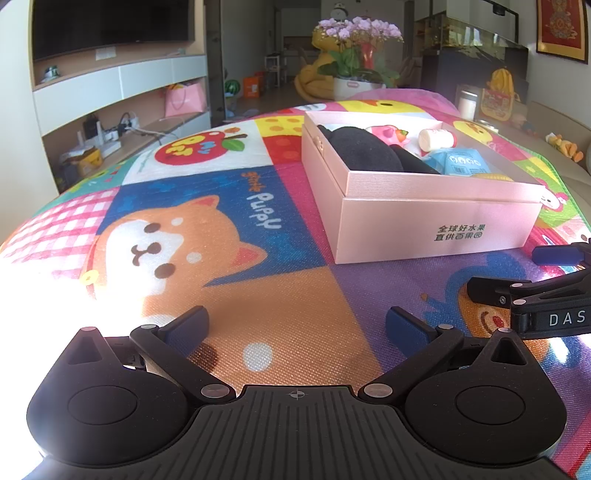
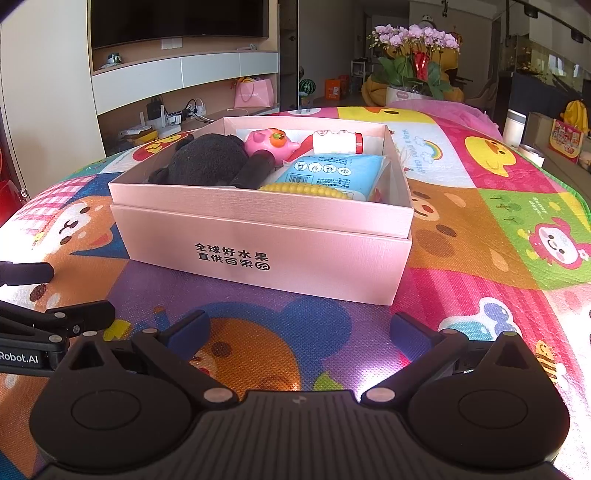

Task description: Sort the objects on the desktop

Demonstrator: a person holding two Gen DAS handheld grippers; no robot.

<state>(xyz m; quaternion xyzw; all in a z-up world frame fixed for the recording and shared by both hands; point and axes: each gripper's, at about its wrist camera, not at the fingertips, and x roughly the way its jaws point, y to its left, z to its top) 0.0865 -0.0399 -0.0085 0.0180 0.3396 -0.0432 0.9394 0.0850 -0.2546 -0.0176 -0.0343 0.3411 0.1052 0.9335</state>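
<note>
Just ahead of my two tongs, nothing but the cartoon play mat (image 2: 461,236) is lying under the fingers. I am holding my left gripper (image 1: 297,326) low over the orange patch beside the printed puppy, its blue-padded fingers spread wide and gripping nothing. I am holding my right gripper (image 2: 299,330) the same way over the purple patch with the blue bear-shaped print, jaws released and empty. Each tong is showing at the edge of the other's view, so the two are sitting side by side, near each other but apart.

Beyond the fingers, the pink box (image 2: 258,236) is resting on the mat, open at the top, with black Chinese lettering on its near wall. From the left wrist view it is standing ahead and to the right; from the right wrist view it is straight in front. Inside it, a yellow bumpy object (image 2: 306,191) is lying against the near wall, with a blue packet (image 2: 336,171) just behind it. A black plush item (image 2: 207,160) is filling the left part, and a black cylinder (image 2: 255,170) is leaning beside it. Further back, a pink toy (image 2: 269,144) and a white bottle with a red cap (image 2: 338,142) are lying near the far wall.

Past the mat's far edge, a pot of purple flowers (image 2: 415,40) is standing, and a dark television (image 2: 177,18) is hanging over white shelves on the left.
</note>
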